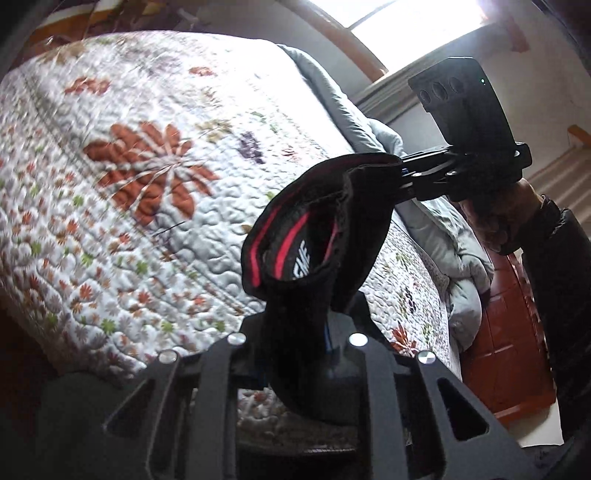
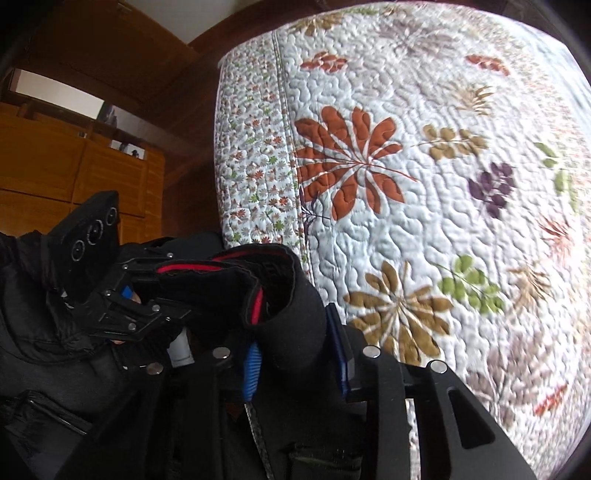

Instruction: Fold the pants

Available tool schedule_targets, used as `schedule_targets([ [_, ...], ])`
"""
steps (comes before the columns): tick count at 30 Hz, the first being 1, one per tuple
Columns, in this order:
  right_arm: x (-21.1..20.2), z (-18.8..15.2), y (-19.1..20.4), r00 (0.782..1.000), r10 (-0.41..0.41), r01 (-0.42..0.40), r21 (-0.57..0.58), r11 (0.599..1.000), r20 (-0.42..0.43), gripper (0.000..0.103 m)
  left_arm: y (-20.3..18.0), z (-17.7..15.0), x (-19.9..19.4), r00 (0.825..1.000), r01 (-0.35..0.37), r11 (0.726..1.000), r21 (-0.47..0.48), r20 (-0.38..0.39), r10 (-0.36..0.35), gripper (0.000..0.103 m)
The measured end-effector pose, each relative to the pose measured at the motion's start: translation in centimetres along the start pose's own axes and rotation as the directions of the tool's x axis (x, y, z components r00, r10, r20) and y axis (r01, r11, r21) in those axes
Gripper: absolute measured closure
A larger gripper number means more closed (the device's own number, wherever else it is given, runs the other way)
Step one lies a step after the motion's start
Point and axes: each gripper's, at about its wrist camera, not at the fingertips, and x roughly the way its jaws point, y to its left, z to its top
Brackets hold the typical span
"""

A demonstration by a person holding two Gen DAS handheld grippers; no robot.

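Black pants [image 1: 314, 236] with a red-striped waistband hang in the air above the bed, held between both grippers. My left gripper [image 1: 295, 332] is shut on one side of the waistband; its fingertips are hidden by the cloth. My right gripper [image 1: 400, 173] is shut on the other side of the waistband, up and to the right. In the right wrist view the pants [image 2: 284, 306] fill the space between my right gripper's [image 2: 295, 354] blue pads [image 2: 251, 369], and my left gripper [image 2: 162, 291] clamps the waistband at the left.
A floral quilted bedspread [image 1: 147, 166] covers the bed below and shows in the right wrist view too [image 2: 424, 184]. A grey duvet [image 1: 454, 236] lies along the bed's far edge. A wooden cabinet [image 2: 74, 166] and a window [image 1: 406, 22] stand around.
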Motion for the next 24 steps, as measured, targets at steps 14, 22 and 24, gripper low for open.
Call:
schedule_targets([
  [14,-7.8,-8.5,3.6,0.976,-0.17,0.161,0.07,0.984,0.134,0.074,-9.5,-0.4,-1.3,1.0,0.015,0.972,0.236,-0.005,-0.014,0.086],
  [22,-10.6,-13.2,5.2,0.947,-0.258,0.24,0.11,0.964,0.194,0.074,-14.2,-1.1,-1.7,1.0,0.018,0.932,0.363,-0.01,-0.016,0.086],
  [24,-11.3,-14.5,5.5,0.938,-0.279,0.257,0.127,0.958,0.204,0.074,-15.3,-1.3,-1.7,1.0,0.021,0.921,0.388,-0.013,-0.017,0.086],
])
